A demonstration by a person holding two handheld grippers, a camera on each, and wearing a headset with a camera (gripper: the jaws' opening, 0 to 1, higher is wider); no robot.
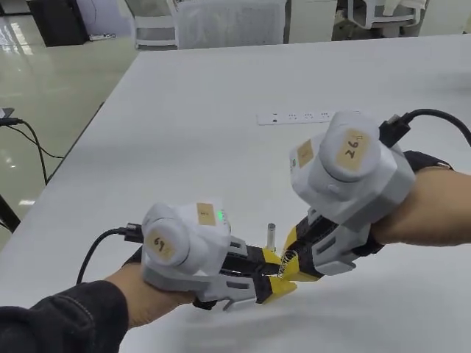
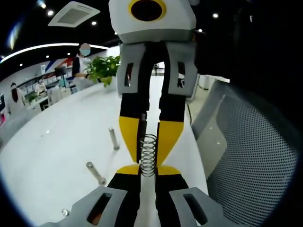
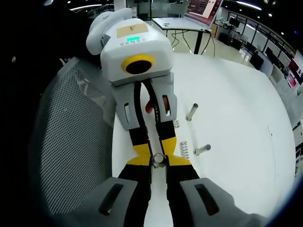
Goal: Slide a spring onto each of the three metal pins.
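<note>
currently left gripper (image 2: 149,169) and right gripper (image 3: 159,161) jaws both pinch small steel coil spring (image 2: 149,153); loosen one pair slowly.

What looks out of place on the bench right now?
One short silver metal pin lies on its side on the white table, a loose steel coil spring beside it, while a second pin stands upright. Left claw and right claw both pinch another spring.

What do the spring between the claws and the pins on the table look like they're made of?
The spring: thin silvery wire, likely steel, with glinting coils. The pins: smooth grey cylinders with bright highlights, likely polished steel or similar metal; the exact alloy cannot be told.
</note>
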